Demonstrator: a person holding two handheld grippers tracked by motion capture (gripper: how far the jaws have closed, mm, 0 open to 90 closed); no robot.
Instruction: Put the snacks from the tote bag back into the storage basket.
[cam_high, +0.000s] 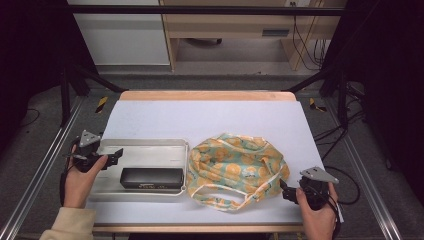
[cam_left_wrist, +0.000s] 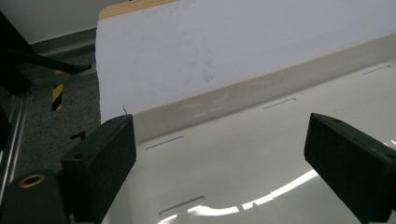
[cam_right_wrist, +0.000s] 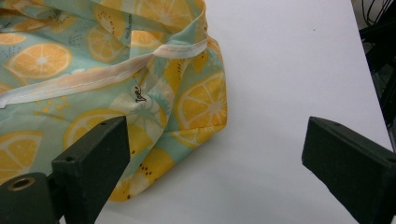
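A black rectangular case (cam_high: 151, 178) lies inside a shallow metal tray (cam_high: 145, 145) on the left of the white table. A crumpled cloth bag printed with orange slices (cam_high: 235, 167) (cam_right_wrist: 93, 79) lies right of the tray. My left gripper (cam_high: 115, 156) (cam_left_wrist: 219, 158) is open at the tray's left end, its jaws wide apart over the bare tray floor (cam_left_wrist: 261, 154). My right gripper (cam_high: 286, 192) (cam_right_wrist: 215, 163) is open by the bag's near right corner, with one jaw over the cloth and nothing held.
The white tabletop (cam_high: 200, 117) has a wooden far edge (cam_high: 205, 95). Metal frame rails (cam_high: 45, 165) run along both sides, with cables (cam_high: 345, 175) on the floor to the right. Furniture (cam_high: 235, 25) stands beyond the table.
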